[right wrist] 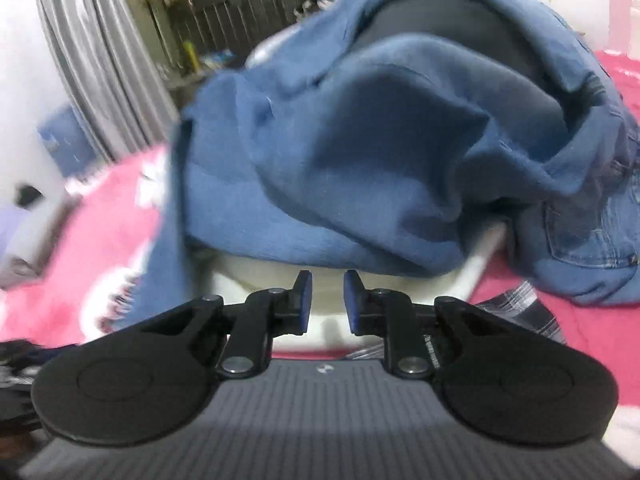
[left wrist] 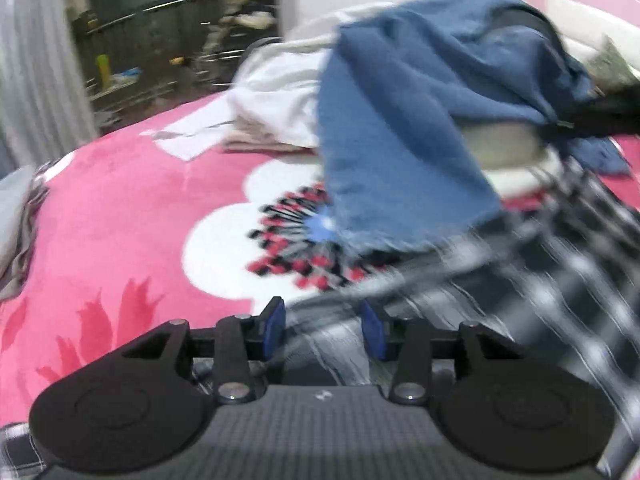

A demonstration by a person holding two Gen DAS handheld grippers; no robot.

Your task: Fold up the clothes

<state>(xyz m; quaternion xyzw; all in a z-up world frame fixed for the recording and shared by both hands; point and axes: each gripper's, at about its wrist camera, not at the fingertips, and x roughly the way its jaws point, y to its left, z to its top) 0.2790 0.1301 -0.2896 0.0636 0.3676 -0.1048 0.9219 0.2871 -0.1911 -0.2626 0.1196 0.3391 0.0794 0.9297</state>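
A black-and-white checked garment (left wrist: pixel 560 280) lies blurred on the pink flowered bedspread (left wrist: pixel 132 208), running from the right down to my left gripper (left wrist: pixel 324 330). Its blue pads stand apart, with a fold of the checked cloth loose between them and not pinched. Blue denim jeans (left wrist: pixel 400 128) hang over a heap of clothes behind. In the right wrist view the jeans (right wrist: pixel 360 160) fill the middle, draped over a white item (right wrist: pixel 256 280). My right gripper (right wrist: pixel 328 300) sits just below their lower edge, a narrow gap between its pads and nothing in it.
White clothes (left wrist: pixel 280 96) and a beige folded piece (left wrist: pixel 256 140) lie at the back of the bed. Grey clothes (left wrist: pixel 16 232) sit at the left edge. A grey curtain (right wrist: pixel 92 48) and a dark railing (right wrist: pixel 240 20) stand beyond the bed. A corner of checked cloth (right wrist: pixel 532 312) shows at the right.
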